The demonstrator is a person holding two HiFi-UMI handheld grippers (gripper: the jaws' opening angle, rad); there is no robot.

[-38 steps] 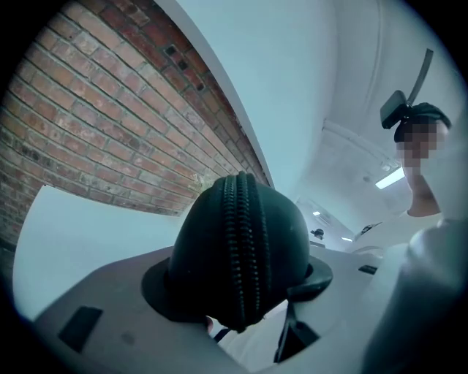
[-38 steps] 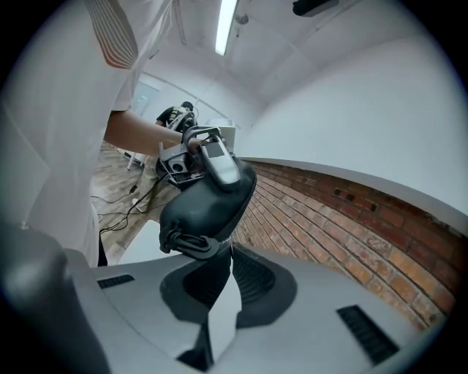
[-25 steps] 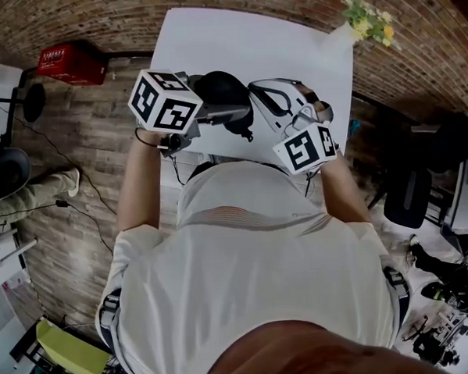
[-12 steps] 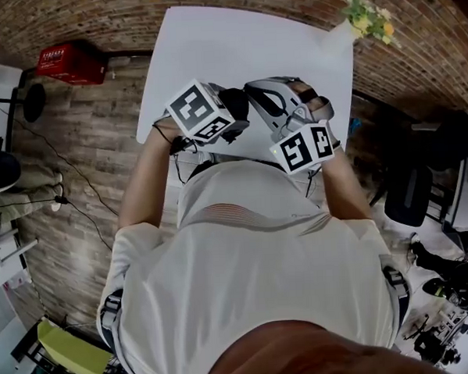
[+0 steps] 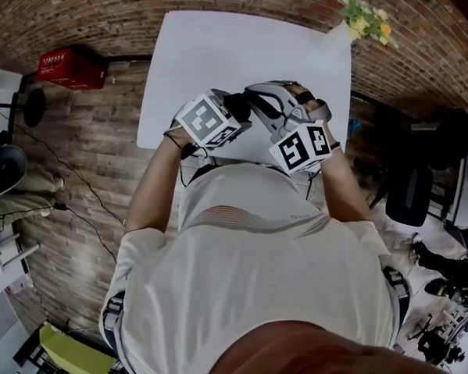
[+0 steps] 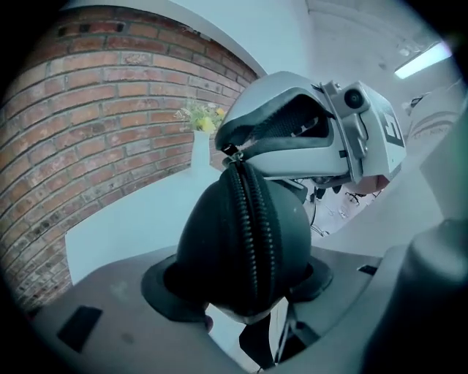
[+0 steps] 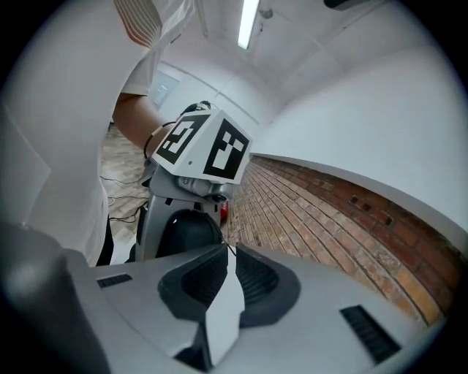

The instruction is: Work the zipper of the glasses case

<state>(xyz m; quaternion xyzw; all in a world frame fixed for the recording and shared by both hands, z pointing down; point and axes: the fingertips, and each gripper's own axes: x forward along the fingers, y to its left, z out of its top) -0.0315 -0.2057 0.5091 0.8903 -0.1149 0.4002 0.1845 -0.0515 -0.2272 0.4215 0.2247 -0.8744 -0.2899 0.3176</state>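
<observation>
- My left gripper (image 6: 241,288) is clamped on the dark, rounded, hard-shell glasses case (image 6: 212,248), with one jaw pad on each side of it.
- The case sits over the near edge of the white worktop (image 5: 211,50), close to my body.
- Its black toothed zipper (image 6: 252,234) runs up the middle of the case, facing me.
- My right gripper (image 7: 227,252) meets the top end of the zipper. Its jaws are almost together and just beginning to open, and the tips pinch the small zipper pull (image 6: 232,155).
</observation>
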